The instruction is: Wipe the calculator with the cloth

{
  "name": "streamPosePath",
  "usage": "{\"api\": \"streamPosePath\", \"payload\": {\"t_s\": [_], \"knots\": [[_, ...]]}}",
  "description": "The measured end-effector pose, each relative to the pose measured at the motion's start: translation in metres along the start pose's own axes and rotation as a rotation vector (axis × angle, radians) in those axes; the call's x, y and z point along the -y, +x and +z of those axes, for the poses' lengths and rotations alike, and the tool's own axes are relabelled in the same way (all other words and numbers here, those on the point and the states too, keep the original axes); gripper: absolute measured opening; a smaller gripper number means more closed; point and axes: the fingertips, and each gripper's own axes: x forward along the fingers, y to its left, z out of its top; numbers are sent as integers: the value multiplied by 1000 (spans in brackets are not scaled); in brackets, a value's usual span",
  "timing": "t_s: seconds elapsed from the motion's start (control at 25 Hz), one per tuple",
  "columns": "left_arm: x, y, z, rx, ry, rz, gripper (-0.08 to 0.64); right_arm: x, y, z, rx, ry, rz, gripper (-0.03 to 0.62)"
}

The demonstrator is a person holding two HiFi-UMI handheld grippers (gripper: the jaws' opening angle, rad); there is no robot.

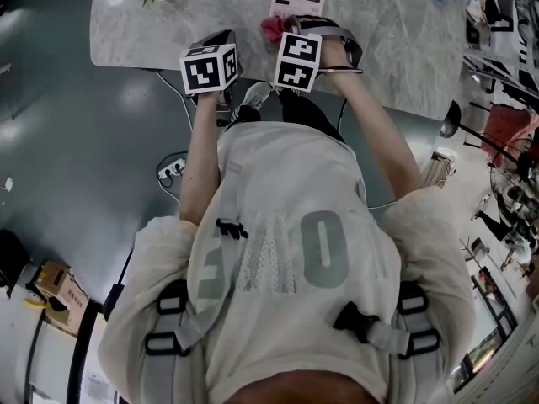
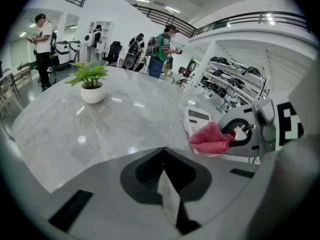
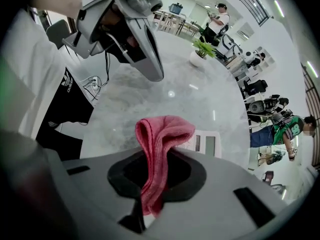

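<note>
1. Calculator (image 1: 296,0) – lies flat on the marble table (image 1: 168,23), straight ahead of my right gripper (image 2: 227,136) and just beyond its tips. Its long axis runs away from me, display end farthest. Its near end is covered by the cloth in every view.
2. Pink cloth (image 3: 160,134) – clamped between my right jaws, a folded loop standing out past the tips and hanging over the calculator's near end. I cannot tell whether the fold touches the keys.
3. Nearer hand: the right one. I judge that the coming move is a short push down and forward along that long axis.
4. Left gripper (image 2: 163,169) – jaws together on nothing, held beside the right one on the left, over the table's near edge and clear of the calculator.
5. Surface: polished grey-white marble with lamp glare. A potted plant (image 2: 90,81) stands well apart on the far left.
6. Room: open hall with a dark floor and a railed gallery above; people stand beyond the table.
</note>
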Motion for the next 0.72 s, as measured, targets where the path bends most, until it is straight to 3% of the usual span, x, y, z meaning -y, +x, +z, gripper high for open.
{"api": "streamPosePath", "payload": {"t_s": [0.72], "knots": [[-1,-6,-4,-3,11,-22,20,-41,-3,9,2,17,56,55]]}}
